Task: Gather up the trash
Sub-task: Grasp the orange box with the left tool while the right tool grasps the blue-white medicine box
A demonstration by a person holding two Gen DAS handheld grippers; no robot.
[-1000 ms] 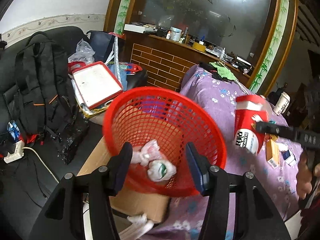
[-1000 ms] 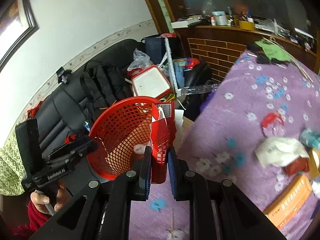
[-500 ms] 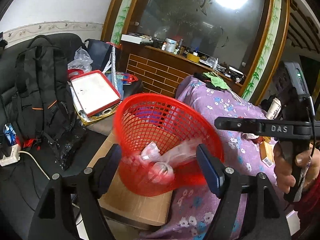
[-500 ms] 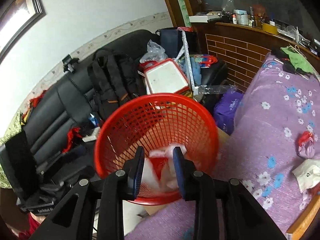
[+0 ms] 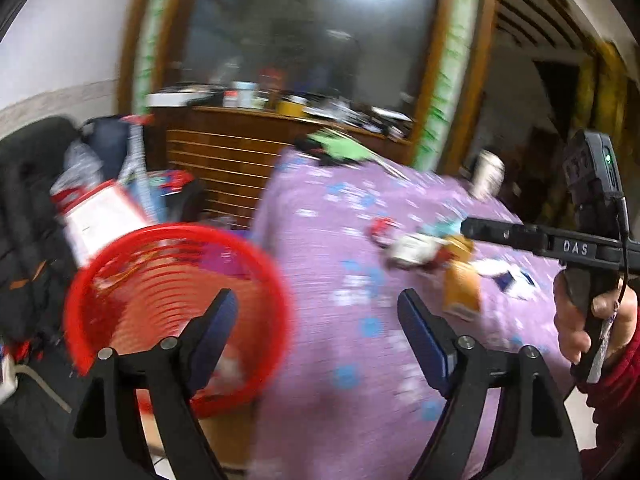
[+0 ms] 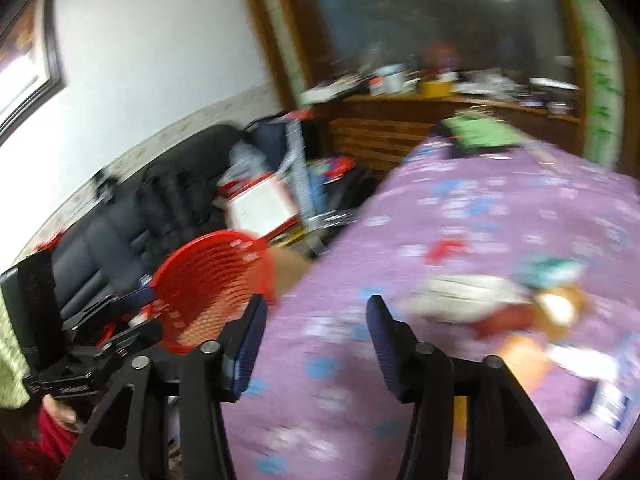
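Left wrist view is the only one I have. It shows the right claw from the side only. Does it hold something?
Observer: No. The right wrist view shows the right claw open, with nothing between its fingers.
Operator: Thank you. What trash is nearest to it in that view?
Observer: A white wrapper, blurred, lies on the purple cloth, just to the right of the claw's opening, not between the fingers.
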